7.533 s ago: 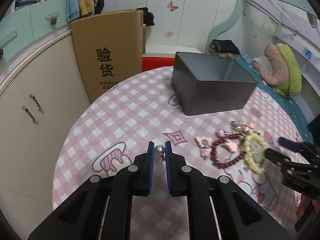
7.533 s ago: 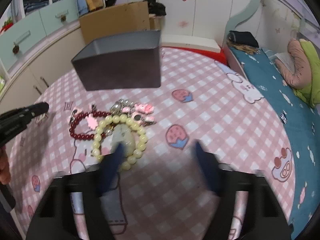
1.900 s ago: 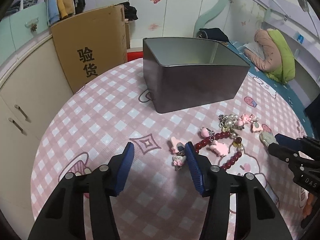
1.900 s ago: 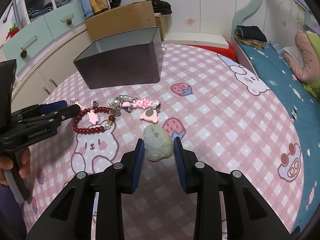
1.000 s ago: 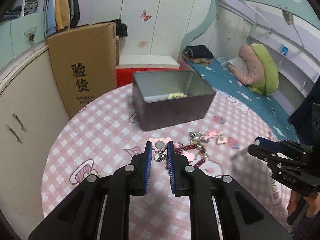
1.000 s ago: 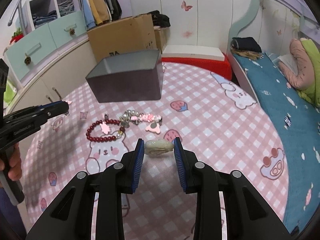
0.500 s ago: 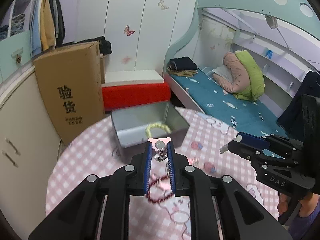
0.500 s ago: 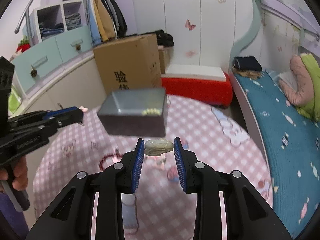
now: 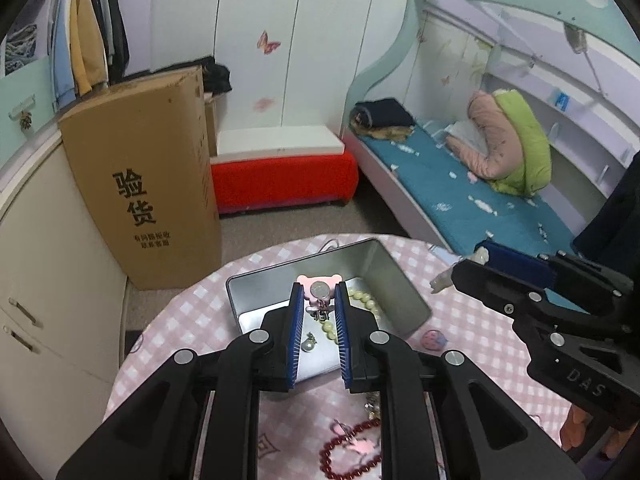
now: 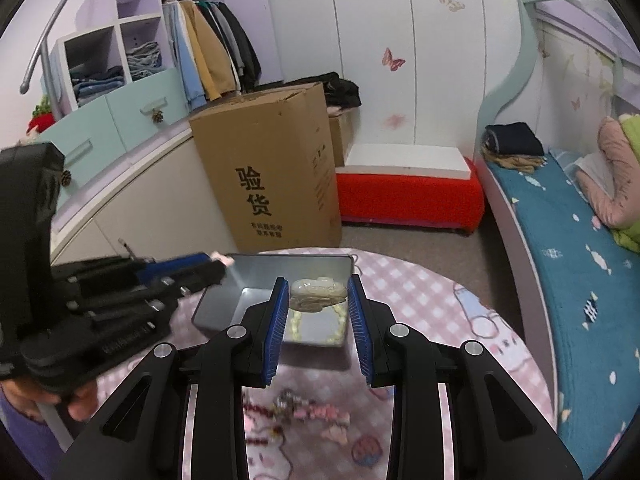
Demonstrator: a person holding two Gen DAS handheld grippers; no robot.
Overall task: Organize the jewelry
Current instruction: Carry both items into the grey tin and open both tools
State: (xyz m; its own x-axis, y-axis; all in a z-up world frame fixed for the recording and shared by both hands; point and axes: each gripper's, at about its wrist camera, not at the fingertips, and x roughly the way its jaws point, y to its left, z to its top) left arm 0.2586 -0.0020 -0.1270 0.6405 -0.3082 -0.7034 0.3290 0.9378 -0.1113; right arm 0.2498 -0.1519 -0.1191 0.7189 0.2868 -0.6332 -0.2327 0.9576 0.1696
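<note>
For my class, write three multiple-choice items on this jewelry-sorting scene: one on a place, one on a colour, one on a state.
1. Where does the yellow bead bracelet lie?
A. in the metal tin
B. on the bed
C. on the cardboard box

2. What colour is the bead bracelet left on the table?
A. blue
B. dark red
C. white

3. What is the right gripper doing?
A. hanging open and empty
B. lying on the table
C. gripping a pale green pendant

Key: 1 A, the beads show inside the tin's walls; 2 B, red beads lie on the pink cloth; 3 C, the pendant sits clamped between its jaws.
</note>
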